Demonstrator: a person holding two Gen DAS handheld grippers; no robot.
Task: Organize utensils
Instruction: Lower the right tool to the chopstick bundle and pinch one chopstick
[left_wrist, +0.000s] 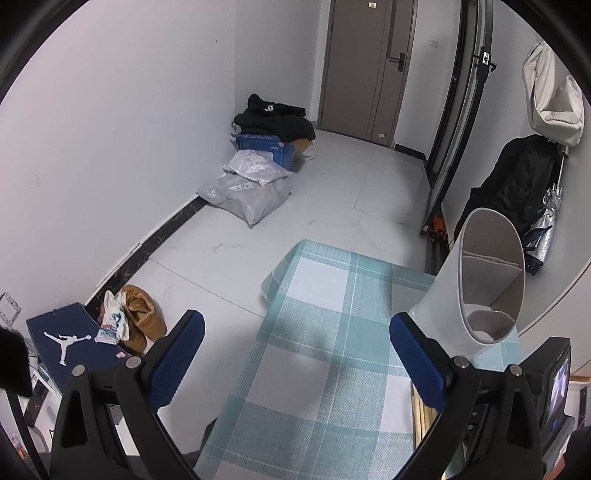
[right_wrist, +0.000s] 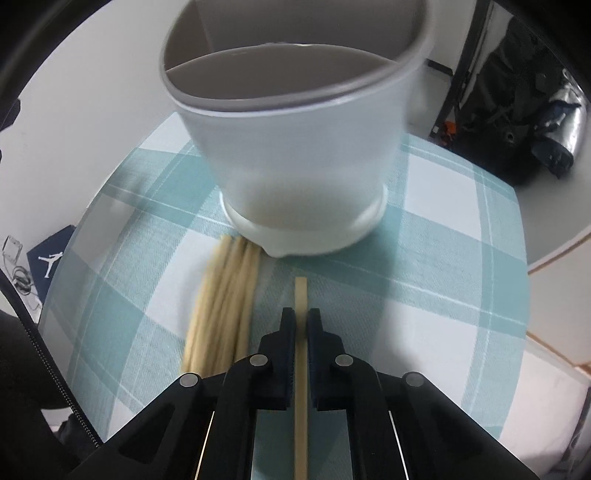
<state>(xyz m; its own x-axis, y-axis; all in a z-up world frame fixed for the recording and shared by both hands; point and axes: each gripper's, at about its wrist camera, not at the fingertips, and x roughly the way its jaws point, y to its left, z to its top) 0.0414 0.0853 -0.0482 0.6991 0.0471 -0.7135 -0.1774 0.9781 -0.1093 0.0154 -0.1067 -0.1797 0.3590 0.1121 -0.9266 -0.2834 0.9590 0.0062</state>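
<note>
While your left claw (left_wrist: 297, 354) hangs wide apart over the checked cloth (left_wrist: 332, 295) on the desk, nothing sits between its blue pads (left_wrist: 177, 354). Ahead of it and to its right stands the white utensil holder (left_wrist: 476, 280), upright on the cloth, its inside split by a divider. Just under that claw's right finger, the ends of some wooden chopsticks (left_wrist: 419, 410) peek out.

Your right claw (right_wrist: 301, 317) points steeply down at the desk and is pinched narrow on a single chopstick (right_wrist: 300, 291), which runs up between the pads and pokes out a little past the tips. To the left of this claw lies the loose bundle of chopsticks (right_wrist: 225, 295), flat on the cloth, its far ends touching the holder's base. The holder stands just ahead of the claw.
</note>
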